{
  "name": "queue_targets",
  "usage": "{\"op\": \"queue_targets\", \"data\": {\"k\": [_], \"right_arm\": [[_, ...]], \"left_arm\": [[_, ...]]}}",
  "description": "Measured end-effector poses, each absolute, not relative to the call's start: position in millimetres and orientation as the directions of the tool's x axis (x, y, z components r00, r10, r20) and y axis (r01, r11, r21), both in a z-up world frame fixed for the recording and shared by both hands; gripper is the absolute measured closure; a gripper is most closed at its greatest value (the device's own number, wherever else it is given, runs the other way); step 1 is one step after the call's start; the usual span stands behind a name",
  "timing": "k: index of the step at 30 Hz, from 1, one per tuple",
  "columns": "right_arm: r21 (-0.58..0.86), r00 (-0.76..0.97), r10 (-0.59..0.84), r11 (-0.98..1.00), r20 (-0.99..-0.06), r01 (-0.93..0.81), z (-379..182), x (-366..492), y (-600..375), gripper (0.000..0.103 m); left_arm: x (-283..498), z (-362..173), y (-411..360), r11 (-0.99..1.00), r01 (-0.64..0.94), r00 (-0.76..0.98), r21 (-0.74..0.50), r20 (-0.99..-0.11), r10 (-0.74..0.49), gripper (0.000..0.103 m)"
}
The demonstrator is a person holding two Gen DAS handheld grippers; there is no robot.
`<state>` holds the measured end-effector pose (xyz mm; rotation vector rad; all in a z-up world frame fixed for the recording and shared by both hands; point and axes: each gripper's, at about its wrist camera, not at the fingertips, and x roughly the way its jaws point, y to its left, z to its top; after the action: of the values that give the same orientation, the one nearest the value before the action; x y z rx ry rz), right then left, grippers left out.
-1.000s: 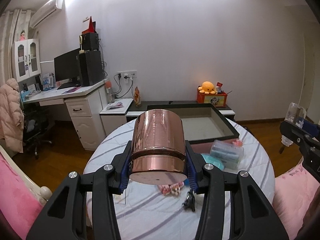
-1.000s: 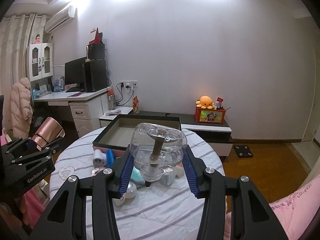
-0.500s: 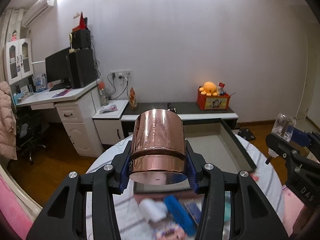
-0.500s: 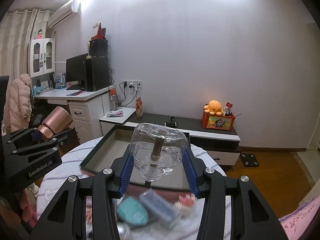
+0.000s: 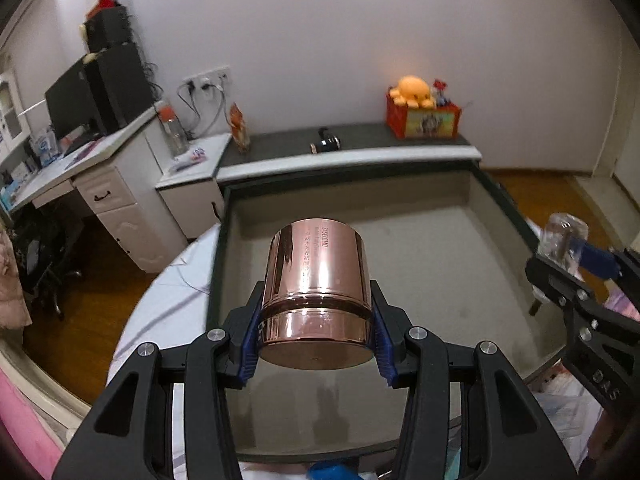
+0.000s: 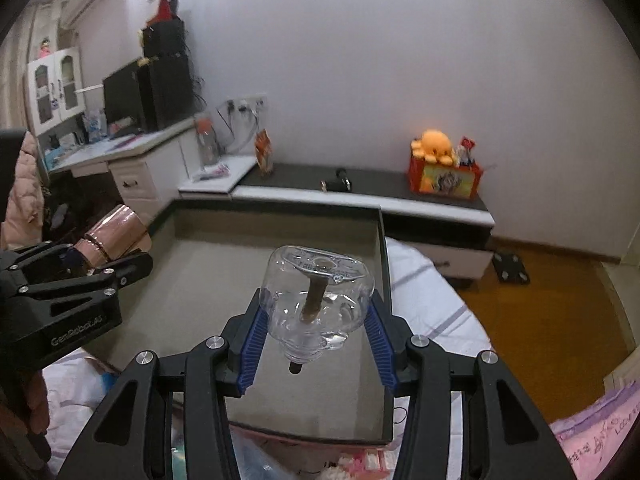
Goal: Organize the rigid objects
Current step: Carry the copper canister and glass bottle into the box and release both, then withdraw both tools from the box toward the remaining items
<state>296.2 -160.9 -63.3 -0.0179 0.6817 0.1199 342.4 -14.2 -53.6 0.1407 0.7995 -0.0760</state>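
Left gripper (image 5: 316, 354) clamped on copper cup (image 5: 318, 298); right gripper (image 6: 316, 350) clamped on clear bottle (image 6: 318, 304), stick inside. Both above grey-lined tray (image 5: 460, 280) on table (image 5: 168, 304).

Plain white wall (image 6: 400, 60) above a wooden floor (image 6: 552, 320). A white desk (image 5: 80, 176) with a dark monitor (image 5: 66, 104) stands at left – beside it a low dark-topped cabinet (image 6: 360, 192), an orange plush toy (image 6: 436, 144) on it.

Two wrist fisheyes, side by side, angled downward.
Each looks along its own fingers, close over the shallow dark-rimmed grey tray (image 5: 432, 264) (image 6: 208, 280); both share it, the white wall (image 5: 320, 40) (image 6: 380, 60), and each other's gripper.
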Motion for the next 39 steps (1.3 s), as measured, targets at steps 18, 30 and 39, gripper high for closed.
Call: {"op": "queue_targets", "data": {"k": [18, 30, 39], "right_arm": [[0.040, 0.744, 0.101, 0.994, -0.661, -0.099, -68.1, 301.6, -157.5, 0.020], [0.032, 0.794, 0.079, 0.997, -0.602, -0.075, -37.1, 275.1, -161.5, 0.020], [-0.005, 0.881, 0.057, 0.998, -0.470, -0.067, 15.5, 190.9, -164.6, 0.020]], "left_arm": [[333.7, -39.4, -10.6, 0.982, 0.063, 0.750, 0.178, -0.658, 0.071, 0.004], [307.1, -22.3, -9.9, 0.980, 0.044, 0.770, 0.194, -0.632, 0.091, 0.004], [223.6, 30.8, -3.7, 0.981, -0.005, 0.863, 0.195, -0.495, 0.103, 0.004]]}}
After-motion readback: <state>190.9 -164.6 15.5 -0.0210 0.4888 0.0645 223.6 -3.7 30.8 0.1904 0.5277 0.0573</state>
